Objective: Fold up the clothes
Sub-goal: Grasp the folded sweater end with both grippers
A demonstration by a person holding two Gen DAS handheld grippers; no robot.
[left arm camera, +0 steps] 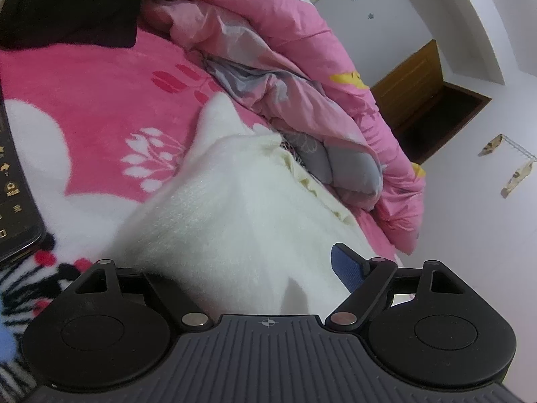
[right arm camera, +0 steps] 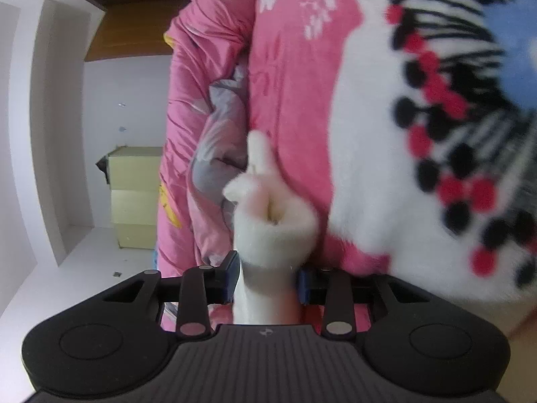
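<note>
- 1 white fuzzy garment (left arm camera: 235,221)
- 1 black garment (left arm camera: 70,6)
- 1 pink patterned blanket (left arm camera: 100,100)
- 1 pink-grey quilt (left arm camera: 285,67)
- 1 phone (left arm camera: 15,201)
- 1 yellow drawer cabinet (right arm camera: 136,198)
- 2 grippers: left gripper (left arm camera: 251,268), right gripper (right arm camera: 266,278)

Open pink blanket (left arm camera: 100,100) lies left of the white garment (left arm camera: 235,208). The bunched pink quilt (left arm camera: 302,67) blocks the right side. A black garment (left arm camera: 67,6) occupies the far-left corner; a dark device (left arm camera: 16,201) lies at the left edge.
</note>
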